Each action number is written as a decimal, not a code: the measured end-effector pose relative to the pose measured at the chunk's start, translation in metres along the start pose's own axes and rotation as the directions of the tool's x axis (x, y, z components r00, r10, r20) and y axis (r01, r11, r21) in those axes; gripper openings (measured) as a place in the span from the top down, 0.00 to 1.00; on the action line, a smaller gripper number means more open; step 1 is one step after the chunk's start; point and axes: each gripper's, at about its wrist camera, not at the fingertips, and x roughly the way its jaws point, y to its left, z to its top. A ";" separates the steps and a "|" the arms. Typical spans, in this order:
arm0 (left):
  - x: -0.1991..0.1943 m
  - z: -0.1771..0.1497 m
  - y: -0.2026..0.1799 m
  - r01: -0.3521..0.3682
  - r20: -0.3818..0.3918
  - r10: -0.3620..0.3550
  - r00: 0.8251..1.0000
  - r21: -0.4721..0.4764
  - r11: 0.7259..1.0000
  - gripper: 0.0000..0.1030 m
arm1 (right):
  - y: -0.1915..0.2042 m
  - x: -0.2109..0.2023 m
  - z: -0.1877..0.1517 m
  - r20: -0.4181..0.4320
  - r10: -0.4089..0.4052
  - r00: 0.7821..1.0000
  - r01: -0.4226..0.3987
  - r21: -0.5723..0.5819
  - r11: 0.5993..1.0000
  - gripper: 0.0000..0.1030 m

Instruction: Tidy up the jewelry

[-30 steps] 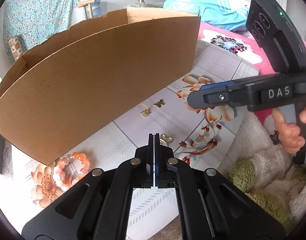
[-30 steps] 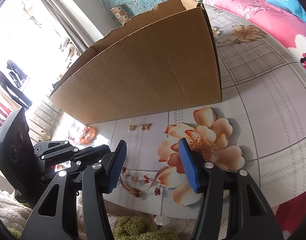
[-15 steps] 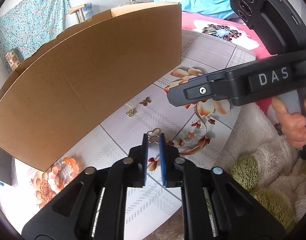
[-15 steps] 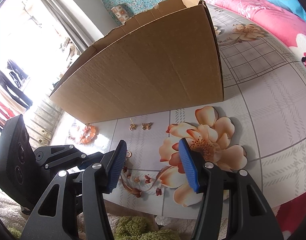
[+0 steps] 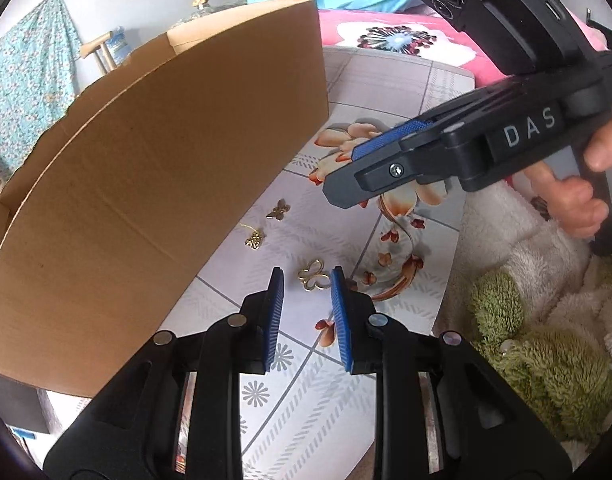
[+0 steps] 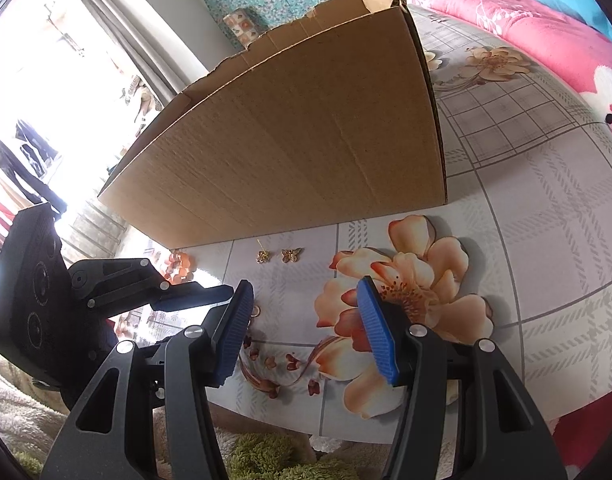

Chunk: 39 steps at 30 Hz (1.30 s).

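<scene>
Gold butterfly ring [image 5: 313,275] lies flat on the table [image 5: 306,400], just ahead of the left gripper [image 5: 306,280]. Left jaws spread; blue pads [image 5: 275,312] flank the ring's near end without gripping it. Right pad tip sits very close to the ring; contact cannot be confirmed.

Cardboard box [image 5: 146,180] stands open-topped along the far-left part of the table, its long wall facing both cameras. Along the foot of that wall, well ahead of the ring: small butterfly charm [image 6: 291,255] and, just beside it on the left, a flower stud earring [image 6: 263,256] with its post pointing toward the box. Orange bead bracelet [image 6: 180,266] lies further left near the box's base, partly hidden behind the left gripper body in the right wrist view.

Right gripper [image 6: 306,320] hovers above the large printed peach flower [image 6: 410,304] near the front edge of the table, jaws wide apart, nothing between them. Right hand [image 5: 582,200] visible on its grip.

Green and cream plush blanket [image 5: 546,360] lies off the table's front edge.
</scene>
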 end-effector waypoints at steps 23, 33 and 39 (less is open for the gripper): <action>0.014 0.010 0.018 0.112 -0.049 -0.121 0.991 -0.166 0.980 0.70 | -0.002 -0.007 -0.007 0.012 -0.011 1.000 0.010 0.016 1.000 0.48; 0.014 0.009 0.012 0.071 -0.046 -0.078 0.996 -0.141 0.987 0.67 | -0.003 -0.011 -0.009 0.025 -0.007 1.000 0.007 0.019 1.000 0.48; 0.016 0.009 0.015 0.066 -0.039 -0.072 0.997 -0.139 0.988 0.73 | -0.001 -0.011 -0.008 0.025 -0.006 1.000 0.006 0.013 1.000 0.48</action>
